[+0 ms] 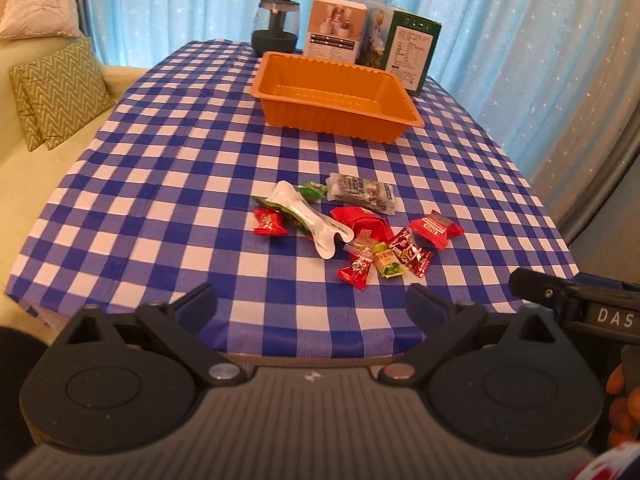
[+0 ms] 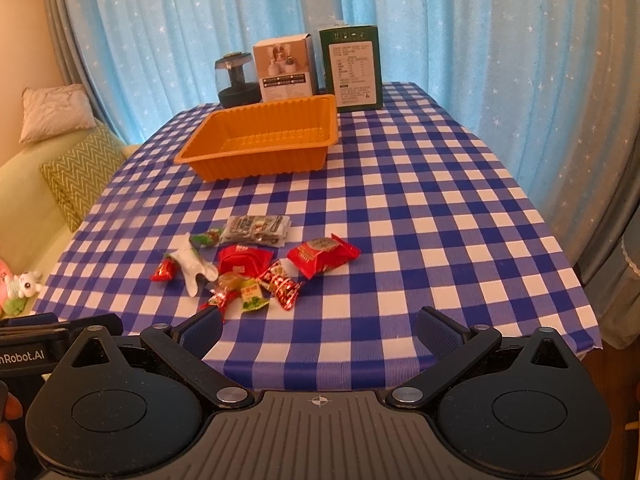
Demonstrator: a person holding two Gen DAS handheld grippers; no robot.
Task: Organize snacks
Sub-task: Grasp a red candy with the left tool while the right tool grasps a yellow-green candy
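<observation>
Lying loose in a small cluster on the blue-and-white checked tablecloth (image 1: 168, 184), near the front edge: wrapped snacks (image 1: 352, 228), none in the orange tray (image 1: 340, 114). Stretching its long axis from far-left to near-right in the left wrist view, a white pouch (image 1: 310, 218), partly overlapping a green wrapper beneath it. Lying crosswise behind the pouch, long axis roughly left to right, a grey printed packet (image 1: 362, 193). Sitting at the right end of the cluster, a red square packet (image 2: 322, 255), tilted slightly. Resting nearest the grippers, several small red and yellow-green candies (image 2: 250, 294), touching one another.

Standing farther back on the cloth, long side facing the cluster, the tray, with bare cloth between it and the snacks. Standing upright behind the tray: a dark glass jar (image 2: 236, 80), a white box (image 2: 285, 68) and a green box (image 2: 352, 68), close together before the blue curtain (image 2: 480, 40).

Hovering at the near table edge, left gripper (image 1: 310, 308) spread wide, grasping nothing. Hovering beside it, right gripper (image 2: 318, 326), likewise spread wide, grasping nothing, its left pad just in front of the nearest candies.
</observation>
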